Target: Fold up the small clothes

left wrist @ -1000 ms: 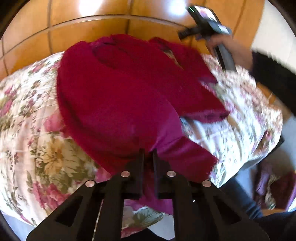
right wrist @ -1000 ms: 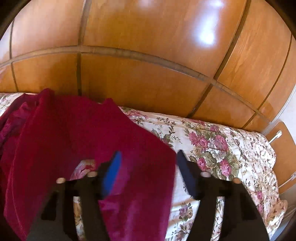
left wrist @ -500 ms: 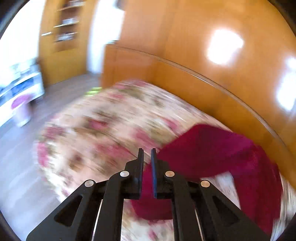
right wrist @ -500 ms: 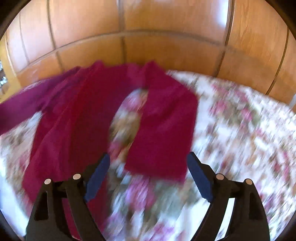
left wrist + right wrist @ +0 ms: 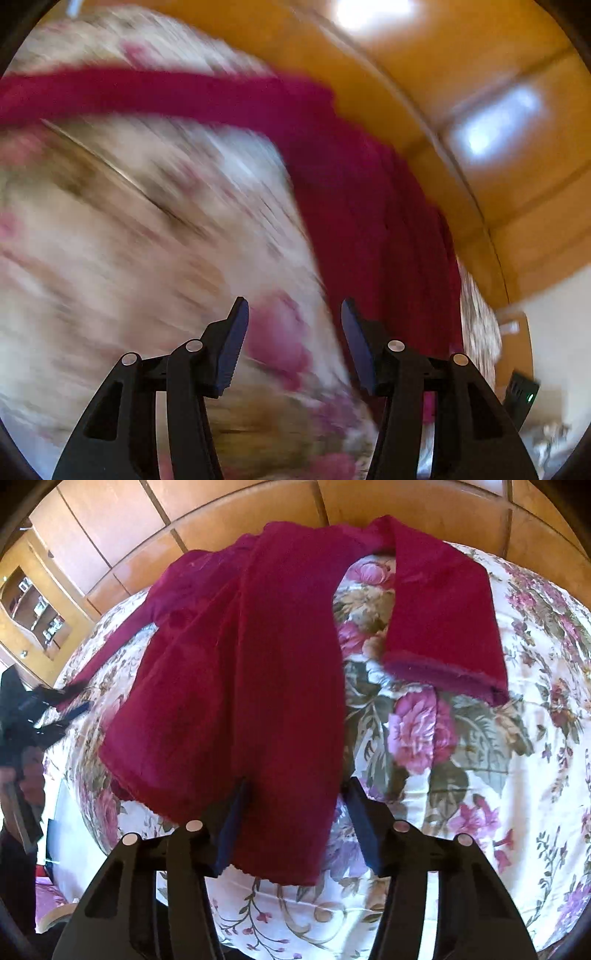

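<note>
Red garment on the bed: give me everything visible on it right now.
The red garment looks like a soft, fuzzy deep crimson knit. It lies spread on the floral bedspread, not yet folded, its far edge near the wooden headboard. A wide panel runs toward the camera, a shorter panel ends in a rough hem at right, and a narrow strip trails left. The panel's near hem lies between the open right gripper fingers, not pinched. The left wrist view is too blurred for detail.

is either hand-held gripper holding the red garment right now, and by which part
Neither. The left hand-held gripper and right hand-held gripper are open; the red garment lies loose.
</note>
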